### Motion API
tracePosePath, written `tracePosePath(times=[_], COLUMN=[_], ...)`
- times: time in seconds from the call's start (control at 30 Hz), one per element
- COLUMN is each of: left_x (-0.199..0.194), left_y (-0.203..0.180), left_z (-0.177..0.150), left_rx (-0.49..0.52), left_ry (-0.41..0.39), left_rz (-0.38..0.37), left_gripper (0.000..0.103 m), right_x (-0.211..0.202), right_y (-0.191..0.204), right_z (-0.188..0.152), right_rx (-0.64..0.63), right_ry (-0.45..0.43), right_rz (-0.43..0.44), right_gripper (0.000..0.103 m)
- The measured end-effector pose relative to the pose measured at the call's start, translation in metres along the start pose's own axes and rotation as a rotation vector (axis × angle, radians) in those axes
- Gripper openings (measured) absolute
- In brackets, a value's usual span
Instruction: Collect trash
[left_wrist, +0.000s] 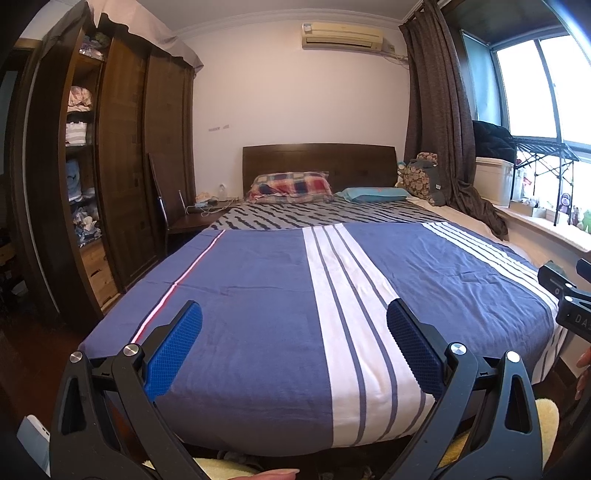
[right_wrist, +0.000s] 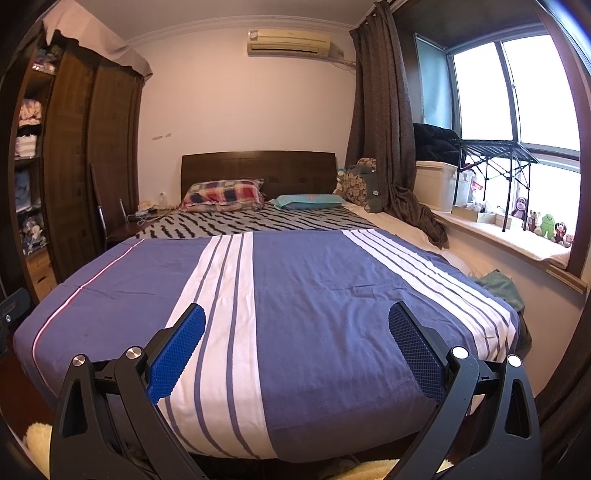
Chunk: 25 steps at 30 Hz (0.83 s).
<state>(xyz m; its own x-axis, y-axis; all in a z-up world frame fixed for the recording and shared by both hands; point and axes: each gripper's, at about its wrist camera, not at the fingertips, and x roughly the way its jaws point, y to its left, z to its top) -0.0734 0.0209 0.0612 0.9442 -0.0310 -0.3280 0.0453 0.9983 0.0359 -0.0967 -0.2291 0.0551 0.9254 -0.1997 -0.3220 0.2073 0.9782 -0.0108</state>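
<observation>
Trash: none can be made out in either wrist view; the bed top and the visible floor strips show no item identifiable as rubbish, so its place cannot be told.
Left gripper (left_wrist: 293, 339): jaws spread wide, nothing between the blue textured pads (left_wrist: 173, 350); held over the foot end of the bed.
Right gripper (right_wrist: 297, 339): jaws likewise wide apart and empty; also over the foot end, to the right of the left one, its black body showing at the right edge of the left wrist view.
Bed cover (right_wrist: 314, 288): blue with white stripe bands, lying flat with light creases, one thin pink-white line near its left edge.
Under sheet (right_wrist: 236, 223): grey with black zigzag pattern, exposed beyond the cover toward the headboard.
Pillows: plaid pillow (right_wrist: 223, 194) at left, teal pillow (right_wrist: 310, 201) just beside it at right, both against the dark wooden headboard (right_wrist: 258, 166).
Green cloth (right_wrist: 500, 286): crumpled at the bed's right edge, near the window side.
Wardrobe (left_wrist: 122, 166): dark wood, left of the bed, open shelves of folded clothes.
Curtain (right_wrist: 384, 129): brown, hanging right of the headboard.
Windowsill (right_wrist: 517, 240): plush toys (right_wrist: 546, 223) in a row.
Air conditioner (left_wrist: 341, 35): wall-mounted above the headboard.
</observation>
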Motion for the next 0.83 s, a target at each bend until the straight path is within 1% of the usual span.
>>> tracePosePath(times=[0.27, 0.4, 0.57, 0.83], left_x=[-0.0010, -0.0016, 0.0001, 0.0050], left_y=[-0.0010, -0.0001, -0.0004, 0.0018], left_z=[-0.0020, -0.0019, -0.0018, 0.0005], left_rx=[0.004, -0.001, -0.005, -0.014], left_ry=[-0.004, -0.006, 0.002, 0.013], left_rz=[-0.002, 0.011, 0.003, 0.012], left_gripper=[0.095, 0.095, 0.095, 0.095], right_x=[0.0003, 0.0003, 0.0004, 0.0045], right_y=[-0.0014, -0.0012, -0.0014, -0.0011], right_z=[0.0006, 0.0003, -0.0002, 0.0002], right_rx=[0.001, 0.000, -0.001, -0.004], right_ry=[0.002, 0.003, 0.005, 0.016], right_rz=[-0.001, 0.000, -0.001, 0.000], right_gripper=[0.100, 0.100, 0.100, 0.100])
